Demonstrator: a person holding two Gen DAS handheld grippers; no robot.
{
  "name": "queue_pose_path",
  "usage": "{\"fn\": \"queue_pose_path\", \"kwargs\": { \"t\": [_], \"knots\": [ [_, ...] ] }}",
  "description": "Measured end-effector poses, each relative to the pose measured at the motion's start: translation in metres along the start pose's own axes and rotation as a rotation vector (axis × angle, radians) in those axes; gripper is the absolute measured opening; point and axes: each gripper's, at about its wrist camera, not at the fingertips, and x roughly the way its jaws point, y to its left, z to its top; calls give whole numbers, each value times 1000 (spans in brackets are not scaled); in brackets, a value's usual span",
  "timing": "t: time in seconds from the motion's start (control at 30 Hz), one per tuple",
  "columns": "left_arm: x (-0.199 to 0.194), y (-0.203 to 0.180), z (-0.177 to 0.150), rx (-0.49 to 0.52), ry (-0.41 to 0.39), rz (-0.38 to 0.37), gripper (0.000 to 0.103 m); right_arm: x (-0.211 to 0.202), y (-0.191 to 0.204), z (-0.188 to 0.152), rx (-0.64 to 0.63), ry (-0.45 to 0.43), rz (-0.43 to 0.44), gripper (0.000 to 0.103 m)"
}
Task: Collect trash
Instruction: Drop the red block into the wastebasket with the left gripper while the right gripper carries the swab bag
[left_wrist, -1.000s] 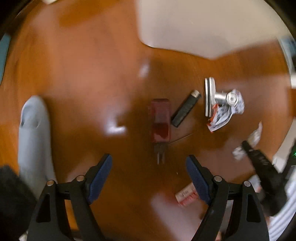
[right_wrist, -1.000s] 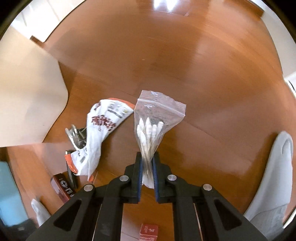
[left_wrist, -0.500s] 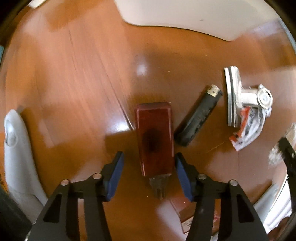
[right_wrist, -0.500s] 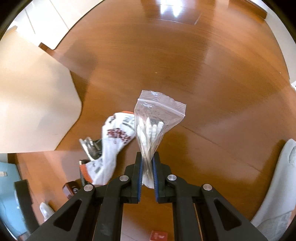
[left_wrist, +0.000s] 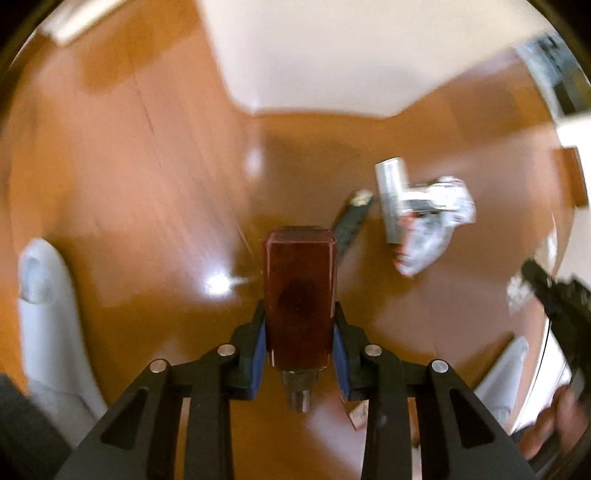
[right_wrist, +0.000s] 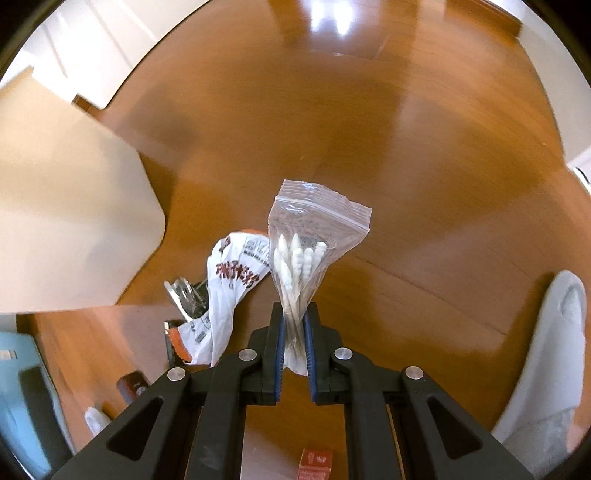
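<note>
My left gripper (left_wrist: 298, 345) is shut on a dark red rectangular bottle (left_wrist: 298, 295) with a metal neck at its base, held above the wooden floor (left_wrist: 147, 192). My right gripper (right_wrist: 294, 328) is shut on a clear zip bag of cotton swabs (right_wrist: 304, 243), held upright. A crumpled white and red snack wrapper (right_wrist: 229, 295) lies on the floor to the left of the right gripper; it also shows in the left wrist view (left_wrist: 428, 240). A black lighter (left_wrist: 351, 218) lies just behind the bottle.
A metal fitting (left_wrist: 399, 195) lies beside the wrapper. A cream cabinet (right_wrist: 62, 221) stands at the left. A grey slipper (left_wrist: 48, 314) is at the left, another (right_wrist: 550, 362) at the right. A small red box (right_wrist: 316, 461) lies on the floor below.
My left gripper closed on the red bottle and lifted it off the floor. My right gripper keeps the swab bag and has shifted slightly.
</note>
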Motion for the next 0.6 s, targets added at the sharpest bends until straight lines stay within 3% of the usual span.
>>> {"fn": "queue_pose_path", "kwargs": {
  "t": [0.13, 0.27, 0.4, 0.6],
  "knots": [
    [-81, -36, -6, 106, -148, -20, 30, -53, 3, 18, 28, -55, -6, 11],
    [-171, -61, 2, 165, -305, -64, 30, -138, 21, 38, 10, -162, 37, 11],
    [-252, -52, 30, 183, -444, -47, 30, -235, 45, 50, -84, -314, 106, 11],
    [-266, -16, 102, 98, -448, -55, 30, -333, 64, 42, -182, -393, 312, 11]
  ]
}}
